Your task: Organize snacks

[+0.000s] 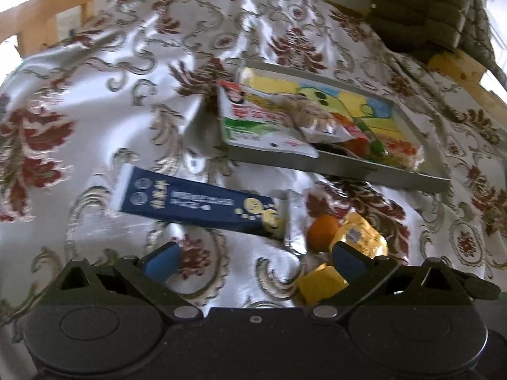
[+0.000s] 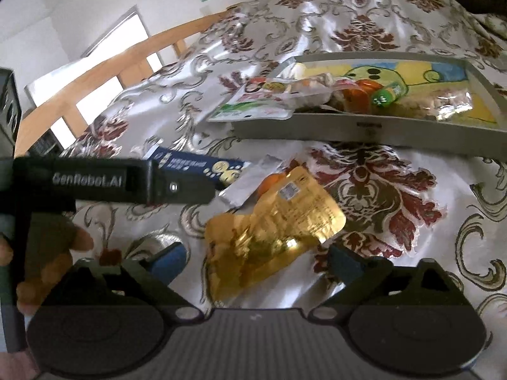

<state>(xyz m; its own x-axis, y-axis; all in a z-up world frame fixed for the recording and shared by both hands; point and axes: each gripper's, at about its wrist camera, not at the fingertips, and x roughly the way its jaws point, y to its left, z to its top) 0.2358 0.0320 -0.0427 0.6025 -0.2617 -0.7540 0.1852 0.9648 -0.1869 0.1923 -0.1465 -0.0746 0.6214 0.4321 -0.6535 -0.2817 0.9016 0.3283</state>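
My left gripper (image 1: 253, 259) is open over the patterned cloth, with nothing between its fingers. Just ahead of it lies a dark blue snack box (image 1: 196, 205), with a silver packet (image 1: 291, 221), a small orange ball (image 1: 323, 231) and a gold foil pouch (image 1: 358, 237) to its right. My right gripper (image 2: 256, 259) is open, and the near end of the gold pouch (image 2: 269, 231) lies between its fingers, which stand clear of it. Behind these is the grey tray (image 2: 364, 129), which holds a white-green pouch (image 2: 253, 107) and other snacks. The left gripper (image 2: 202, 190) reaches in from the left beside the blue box (image 2: 202, 167).
A person's hand (image 2: 47, 253) holds the left gripper's handle at the lower left. A floral satin cloth (image 1: 111, 110) covers the table. A wooden chair back (image 2: 104, 66) stands beyond the left edge. A dark quilted garment (image 1: 421, 6) hangs at the far right.
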